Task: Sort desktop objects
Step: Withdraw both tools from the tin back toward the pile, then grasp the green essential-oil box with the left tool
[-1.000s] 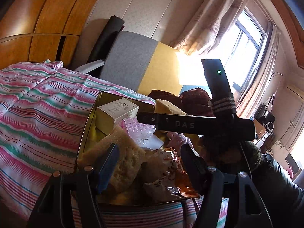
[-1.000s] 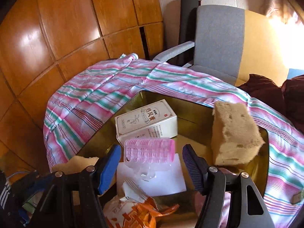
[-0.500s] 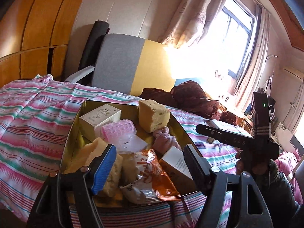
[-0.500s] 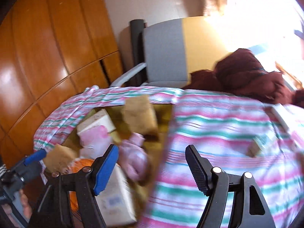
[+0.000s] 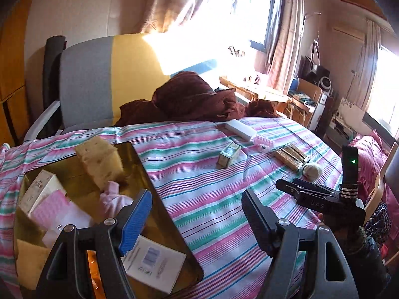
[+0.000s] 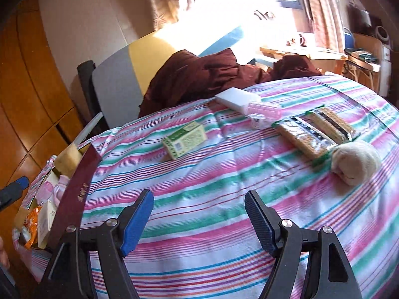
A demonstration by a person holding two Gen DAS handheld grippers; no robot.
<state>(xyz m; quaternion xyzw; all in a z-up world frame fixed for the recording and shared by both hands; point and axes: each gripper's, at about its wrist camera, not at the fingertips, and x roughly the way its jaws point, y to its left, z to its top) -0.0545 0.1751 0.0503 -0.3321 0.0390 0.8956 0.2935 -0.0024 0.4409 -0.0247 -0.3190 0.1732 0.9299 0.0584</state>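
My left claw [image 5: 197,220] covers part of the white leaflet [image 5: 154,261] in the gold tray [image 5: 159,186]. The orange packet [image 5: 91,271] is mostly hidden behind it. Print on the green box [image 6: 185,139] is too blurred to read.

Grey-and-yellow chair [image 5: 99,79], dark red bedding [image 6: 199,74], curtained window [image 5: 249,7], wooden wall panels [image 6: 27,79]

Legible text: the letters "DAS" on the black body of the right gripper [image 5: 321,200], seen from the left wrist. Print on the boxes is too blurred to read.
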